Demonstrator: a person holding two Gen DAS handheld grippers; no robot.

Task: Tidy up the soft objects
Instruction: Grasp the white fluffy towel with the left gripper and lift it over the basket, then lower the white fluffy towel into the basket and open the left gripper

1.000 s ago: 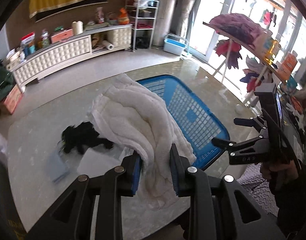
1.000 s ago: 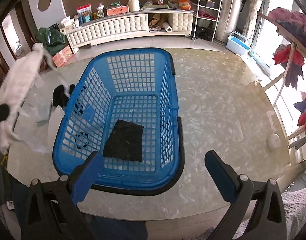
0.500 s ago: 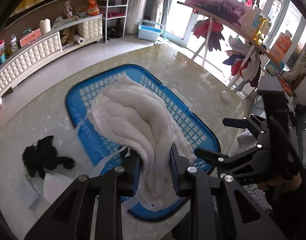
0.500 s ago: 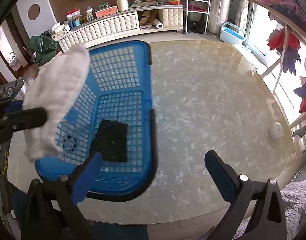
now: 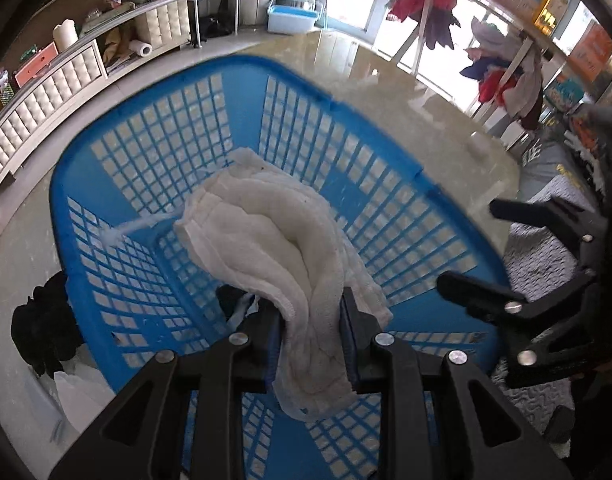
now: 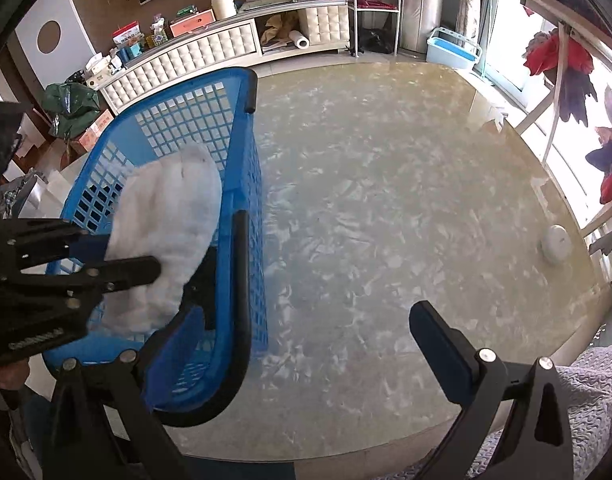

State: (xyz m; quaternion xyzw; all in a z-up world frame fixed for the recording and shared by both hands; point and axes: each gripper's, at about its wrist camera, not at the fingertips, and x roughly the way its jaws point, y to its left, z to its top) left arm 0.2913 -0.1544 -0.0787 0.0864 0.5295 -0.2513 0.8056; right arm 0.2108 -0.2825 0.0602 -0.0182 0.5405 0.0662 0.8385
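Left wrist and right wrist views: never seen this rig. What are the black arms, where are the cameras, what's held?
No robot: a person holds a two-finger gripper in each hand, with a fisheye camera on each looking along its fingers. In the left wrist view, the left gripper has its jaws shut on a white towel over the blue basket, which stands on a marbled table. A black cloth lies beside the basket. In the right wrist view, the right gripper is open and empty.

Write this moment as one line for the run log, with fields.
left claw: shut on white towel | towel: over blue basket | right claw: open, empty | black cloth: on table, outside basket
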